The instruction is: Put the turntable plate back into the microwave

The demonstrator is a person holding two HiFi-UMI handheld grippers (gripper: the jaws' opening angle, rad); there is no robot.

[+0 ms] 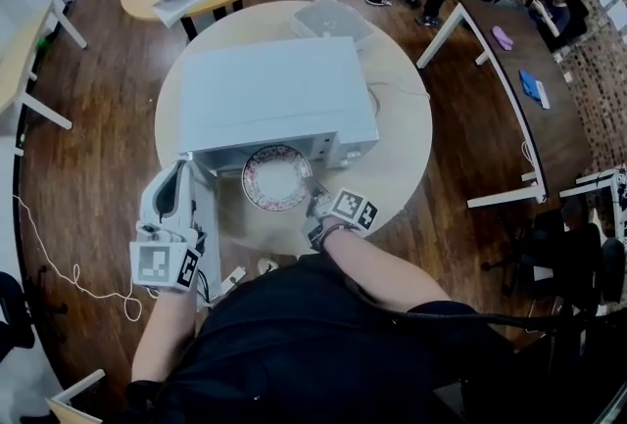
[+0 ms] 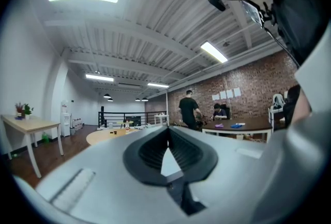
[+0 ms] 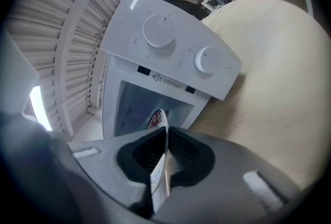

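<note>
**Turntable plate** point(image 1: 276, 177): round, white centre, dark patterned rim. It sits at the microwave's point(image 1: 274, 94) front opening, with its far edge at the cavity mouth and the rest projecting out in front.

**Right gripper** point(image 1: 315, 202): in front of the microwave, at the plate's near right rim. Its jaws are clamped on that rim, which shows edge-on between the pads.

**Left gripper** point(image 1: 178, 185): off the microwave's front left corner. Its jaws are closed together with nothing between them.

**Two round knobs** point(image 3: 159, 30): on the microwave's control panel, beside the opening.

**Round table** point(image 1: 404, 143): pale top, under the microwave.
</note>
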